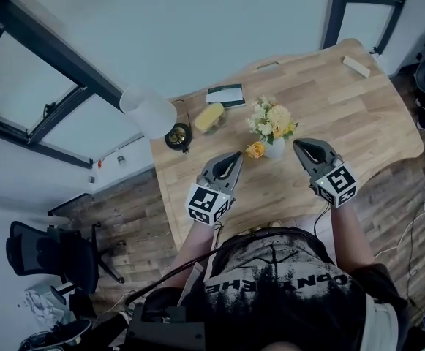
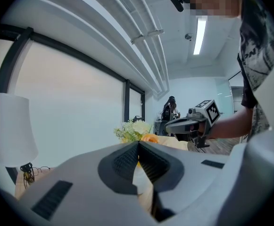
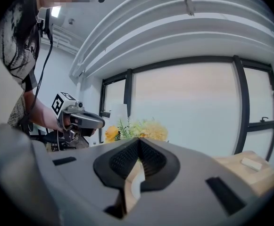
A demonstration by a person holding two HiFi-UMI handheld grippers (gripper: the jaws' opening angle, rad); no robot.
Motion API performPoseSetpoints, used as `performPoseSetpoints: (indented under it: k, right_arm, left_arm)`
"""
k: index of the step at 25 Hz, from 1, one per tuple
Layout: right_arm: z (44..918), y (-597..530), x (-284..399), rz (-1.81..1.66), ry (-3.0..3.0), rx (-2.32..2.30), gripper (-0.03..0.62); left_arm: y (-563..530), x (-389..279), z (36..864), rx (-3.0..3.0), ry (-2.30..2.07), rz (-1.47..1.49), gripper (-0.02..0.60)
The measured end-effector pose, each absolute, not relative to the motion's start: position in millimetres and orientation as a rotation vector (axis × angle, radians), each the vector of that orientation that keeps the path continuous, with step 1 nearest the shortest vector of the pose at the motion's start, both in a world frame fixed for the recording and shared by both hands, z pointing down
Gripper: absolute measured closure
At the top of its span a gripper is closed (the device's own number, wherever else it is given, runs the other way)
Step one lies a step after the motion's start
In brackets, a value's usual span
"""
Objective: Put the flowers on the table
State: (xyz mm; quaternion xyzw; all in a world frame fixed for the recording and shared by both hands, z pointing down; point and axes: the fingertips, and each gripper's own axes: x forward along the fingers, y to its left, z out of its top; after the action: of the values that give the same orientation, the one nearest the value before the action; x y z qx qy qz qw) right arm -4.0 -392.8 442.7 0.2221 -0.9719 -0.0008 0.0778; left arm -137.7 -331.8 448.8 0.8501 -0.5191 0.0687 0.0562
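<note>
Our dark printed T-shirt (image 1: 285, 287) is filling the bottom of the head view, and our two forearms are reaching out from it over the near edge of the wooden table (image 1: 329, 97). We are holding the left gripper (image 1: 237, 155) and the right gripper (image 1: 297, 144) over the tabletop, one on each side of the flowers (image 1: 272, 119), and neither is touching them. Each gripper view is showing its own jaws pressed together at the tips with nothing caught between them. The flowers, a bunch of cream and pale yellow blooms with one orange rose (image 1: 255, 150) hanging low on the left gripper's side, are standing upright in a small white vase (image 1: 275, 150) on the table, near its middle and just beyond our jaw tips. Farther along the table a yellow object (image 1: 209, 116) is lying in a clear dish, and a dark notebook (image 1: 227, 95) is lying just past it. A white lamp shade (image 1: 148, 112) is hanging over the table's left edge, with a dark round thing (image 1: 178, 136) sitting beside it. Near the far right corner a small pale block (image 1: 356, 66) is lying alone. Off the table to our left, a black office chair (image 1: 47, 254) is standing on the wooden floor.
</note>
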Motion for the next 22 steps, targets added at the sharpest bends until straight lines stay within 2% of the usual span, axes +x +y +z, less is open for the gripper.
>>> performPoseSetpoints:
  k: [22]
  right_arm:
    - [445.1, -389.4, -2.9, -0.024, -2.888, 0.680, 0.578]
  left_arm:
    - [-332.0, -132.1, 448.4, 2.597, -1.552, 0.195, 0.568]
